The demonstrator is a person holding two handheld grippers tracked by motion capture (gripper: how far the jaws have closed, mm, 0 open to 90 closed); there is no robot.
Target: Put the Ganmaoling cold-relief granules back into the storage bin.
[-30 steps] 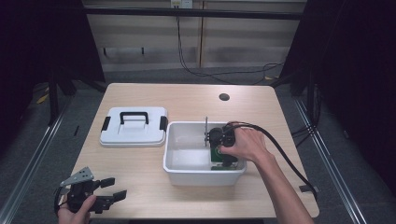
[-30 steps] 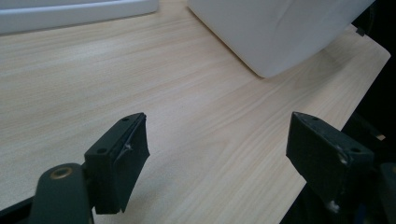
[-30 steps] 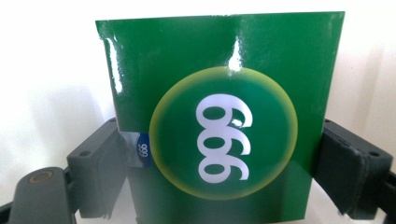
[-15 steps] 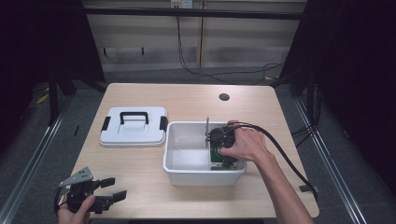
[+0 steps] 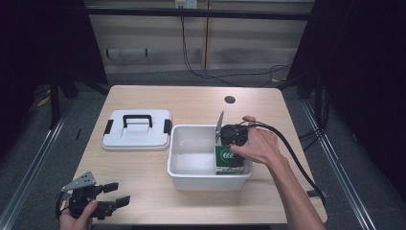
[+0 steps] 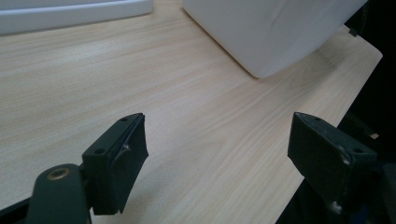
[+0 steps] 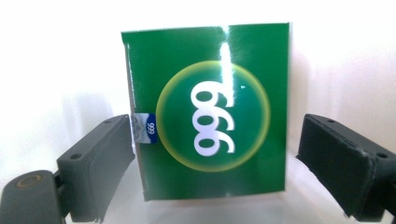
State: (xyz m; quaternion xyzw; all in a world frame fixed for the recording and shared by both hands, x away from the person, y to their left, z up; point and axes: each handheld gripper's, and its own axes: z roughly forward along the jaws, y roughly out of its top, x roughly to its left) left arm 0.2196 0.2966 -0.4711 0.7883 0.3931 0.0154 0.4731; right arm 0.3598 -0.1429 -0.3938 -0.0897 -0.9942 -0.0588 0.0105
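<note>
Change since the earlier frames: little; the right tool (image 5: 229,158) has stayed over the tub's right end, and the left tool (image 5: 112,194) has stayed at the counter's near left corner.

Item 1. Counter (image 5: 191,103): pale wood-grain top, with 1 round dark hole (image 5: 230,99) near its far edge, right of centre.

Item 2. Tub (image 5: 191,172): white, rectangular, open-topped, standing right of centre toward the near edge. Its outer wall (image 6: 271,32) shows in the left gripper view.

Item 3. Lid (image 5: 136,130): white, with a black handle and 2 black side clips, lying flat on the counter just beside the tub's left end, toward the far side.

Item 4. Green box (image 5: 229,158): glossy green with a round emblem reading "666", standing inside the tub against its right end. In the right gripper view the box (image 7: 210,112) sits between the jaws on the tub floor, with a small blue tab on its left edge.

Item 5. Right tool (image 7: 215,154): held by the right hand (image 5: 256,143) over the tub, jaws spread to either side of the box; the left jaw sits at the box's edge, the right jaw stands clear of it.

Item 6. Left tool (image 6: 215,158): held by the left hand (image 5: 76,218), jaws wide apart with nothing between them, above bare counter near the near edge.
</note>
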